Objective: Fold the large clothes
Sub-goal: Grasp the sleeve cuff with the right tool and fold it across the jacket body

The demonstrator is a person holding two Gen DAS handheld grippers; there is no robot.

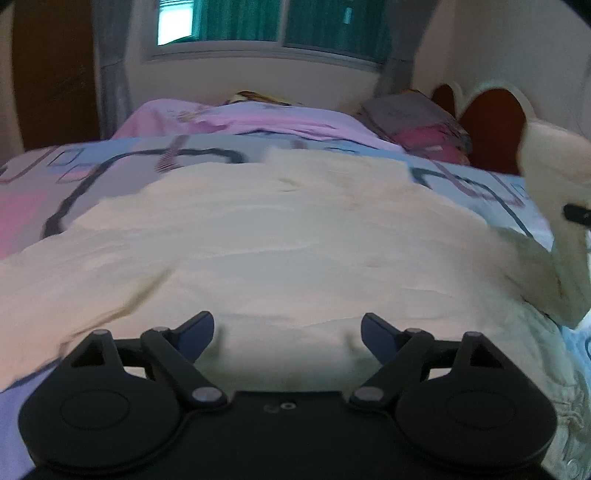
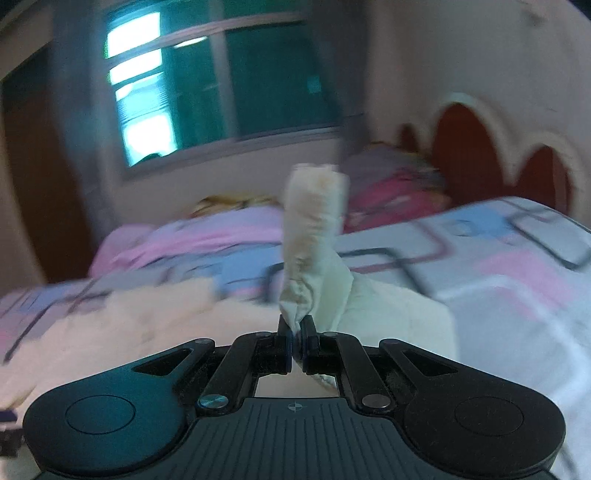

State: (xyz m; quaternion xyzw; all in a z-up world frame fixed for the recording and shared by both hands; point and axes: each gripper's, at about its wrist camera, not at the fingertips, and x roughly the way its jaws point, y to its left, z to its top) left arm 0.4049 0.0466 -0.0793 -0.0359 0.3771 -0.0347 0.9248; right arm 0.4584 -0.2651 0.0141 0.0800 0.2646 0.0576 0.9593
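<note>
**A:** where's the thing they're folding?

**B:** big cream garment [image 1: 280,236], spread flat across the bed on that patterned bedsheet [image 1: 110,166], pink blanket [image 1: 236,120] bunched up behind it near the window [image 1: 273,22].

**A:** and the grippers?

**B:** left gripper [image 1: 287,332] sits low over the near edge of the cloth, jaws wide apart, nothing in them. Right gripper [image 2: 296,334] is clamped tight on a bunched bit of the same garment, a strip of it sticking straight up from the fingers. Pillows [image 2: 391,192] by the headboard [image 2: 465,147]. Both views pretty blurry.
</note>
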